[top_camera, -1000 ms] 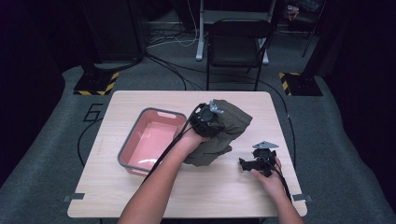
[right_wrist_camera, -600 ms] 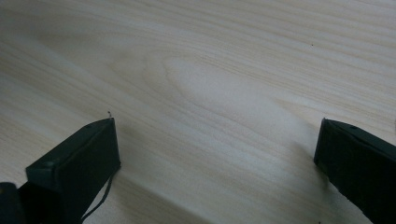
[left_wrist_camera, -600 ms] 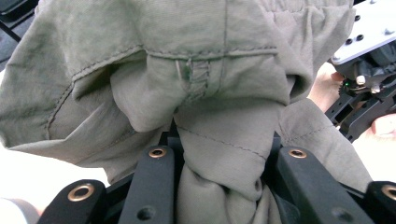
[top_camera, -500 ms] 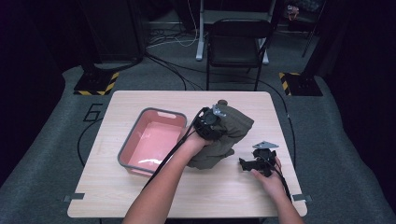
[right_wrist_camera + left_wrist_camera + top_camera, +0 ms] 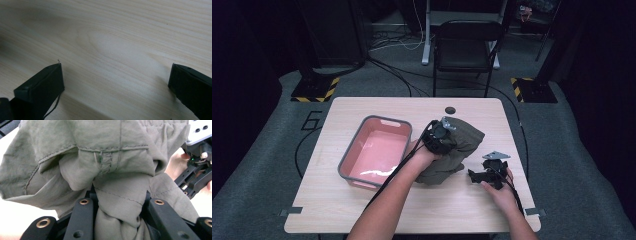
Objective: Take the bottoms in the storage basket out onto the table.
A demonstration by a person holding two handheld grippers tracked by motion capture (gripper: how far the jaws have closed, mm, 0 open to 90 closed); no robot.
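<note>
Centrally, garment: an olive-green cloth bundle (image 5: 455,150) is bunched on the counter (image 5: 422,210), right of the middle; seams and a stitched loop are seen in the left gripper view (image 5: 105,160).
Left hand-held gripper (image 5: 441,137): it is laid over the garment's upper left part, and a fold of the cloth is pinched between its two black jaws, as seen in the left gripper view (image 5: 120,207).
Right hand-held gripper (image 5: 487,172): it is held just right of the garment, apart from it, low over the counter; its jaws are spread wide with only bare wood between them (image 5: 115,82).
Left hand (image 5: 422,156): it is wrapped round its tool at the garment's left edge.
Right hand (image 5: 502,192): it is held near the counter's right front.
Pink tub (image 5: 349,155): grey-rimmed, it is placed just left of the garment.
Chair (image 5: 464,47): it is set on the floor beyond the counter's far edge.
Dark round mark (image 5: 450,110): it is seen near the counter's far edge, behind the garment.
</note>
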